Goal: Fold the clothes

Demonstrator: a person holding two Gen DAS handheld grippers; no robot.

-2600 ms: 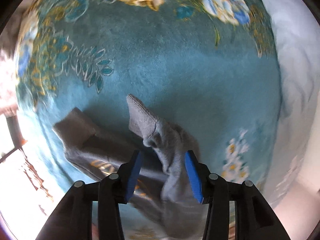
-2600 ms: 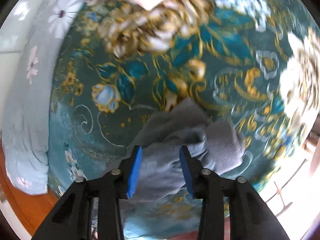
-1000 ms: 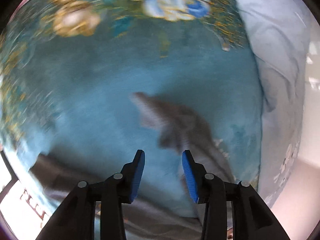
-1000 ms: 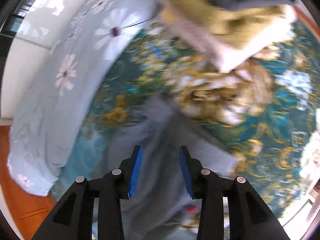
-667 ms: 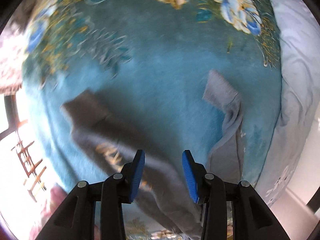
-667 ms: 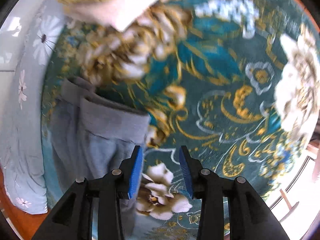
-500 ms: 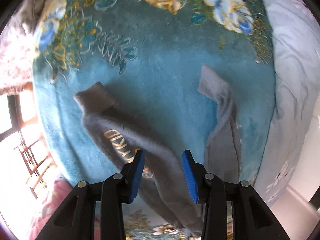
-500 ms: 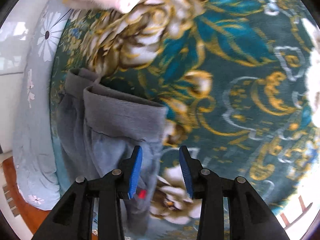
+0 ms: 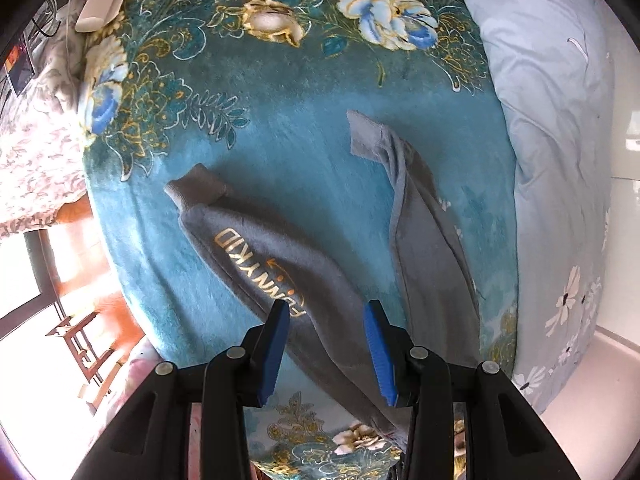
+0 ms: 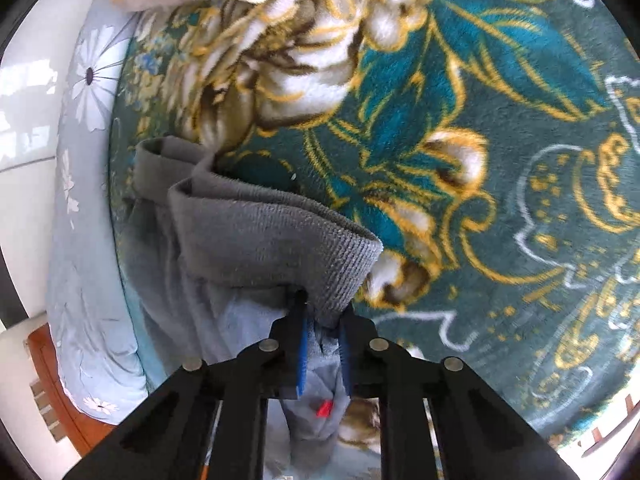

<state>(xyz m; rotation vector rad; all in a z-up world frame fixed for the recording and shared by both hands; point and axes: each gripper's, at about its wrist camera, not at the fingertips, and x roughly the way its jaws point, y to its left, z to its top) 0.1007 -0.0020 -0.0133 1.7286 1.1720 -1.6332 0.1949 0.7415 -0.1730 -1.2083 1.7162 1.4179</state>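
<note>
Honestly these grey sweatpants (image 9: 280, 264) look soft and floppy, so right gripper (image 10: 322, 350) has just pinched the ribbed waistband (image 10: 280, 240) while left gripper (image 9: 326, 346) hangs half-open, empty.

Grey trousers (image 9: 280, 256) on teal blanket (image 9: 288, 128)

I'm working in a bedroom of a home. Under my grippers lies a bed covered with a plush teal blanket (image 9: 280, 128) patterned in gold and white flowers, and beside it a pale blue quilt (image 9: 560, 128) printed with daisies. A wooden floor (image 10: 52, 408) and a sunlit window frame (image 9: 44, 288) show past the bed's edge.
</note>
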